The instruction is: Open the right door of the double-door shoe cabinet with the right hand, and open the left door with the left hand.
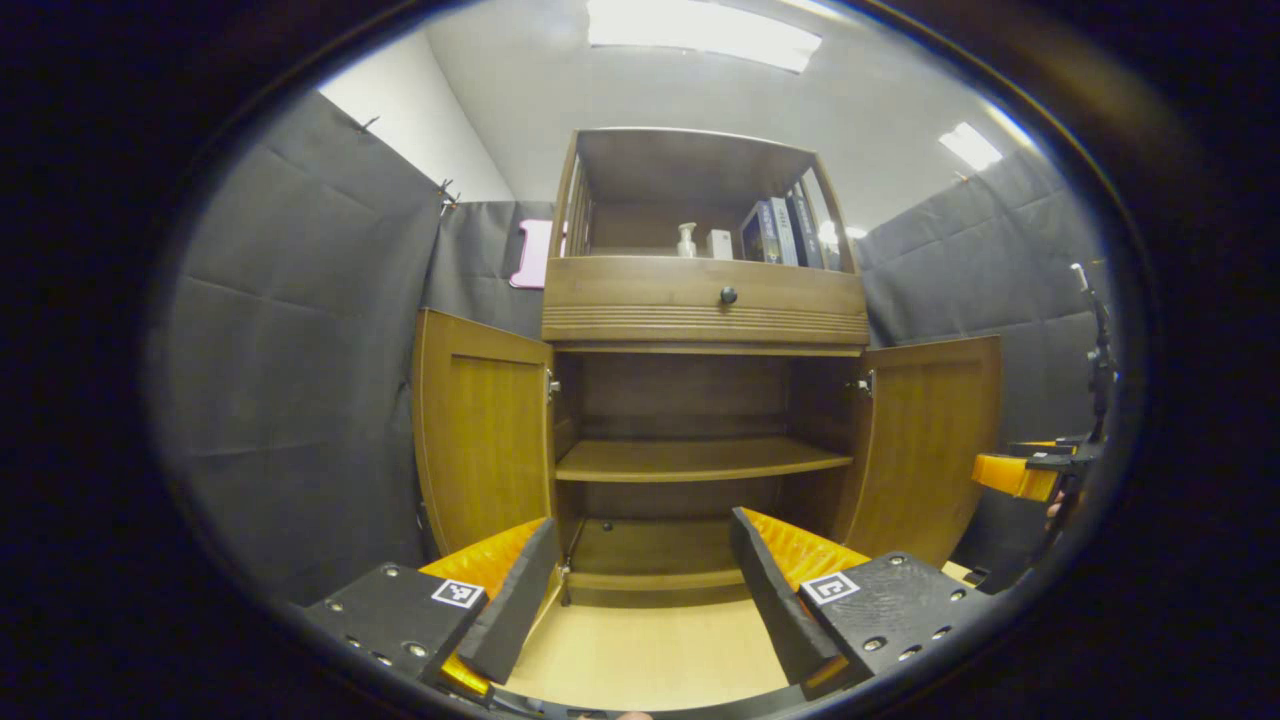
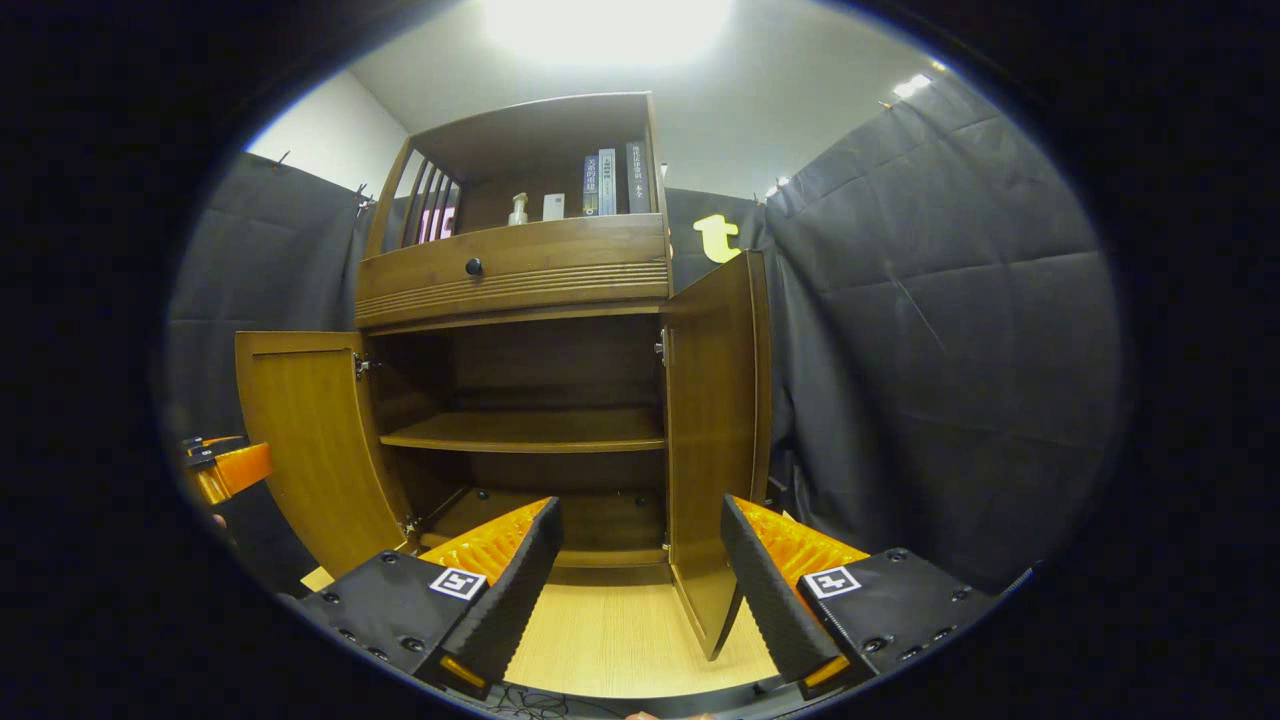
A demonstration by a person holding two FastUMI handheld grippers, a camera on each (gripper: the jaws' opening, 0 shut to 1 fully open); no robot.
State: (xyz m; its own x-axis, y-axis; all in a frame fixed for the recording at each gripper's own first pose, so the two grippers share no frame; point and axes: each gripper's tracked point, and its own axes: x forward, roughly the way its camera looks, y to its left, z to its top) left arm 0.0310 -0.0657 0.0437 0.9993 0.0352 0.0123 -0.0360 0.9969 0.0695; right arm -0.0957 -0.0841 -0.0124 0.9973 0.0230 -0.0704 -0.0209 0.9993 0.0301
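Ahead of both grippers stands the cabinet (image 1: 705, 300), on a pale wood floor (image 1: 650, 650), both its doors swung wide. Its left door (image 1: 483, 440) and right door (image 1: 925, 445) flank a bare inner shelf (image 1: 700, 458); above them sits a drawer with a dark knob (image 1: 728, 295), and books (image 1: 780, 232) fill the cabinet's top right. Nearest, the left gripper (image 1: 640, 585) has fingers released, holding nothing. Before the right door (image 2: 715, 430), the right gripper (image 2: 640, 570) is likewise spread and empty
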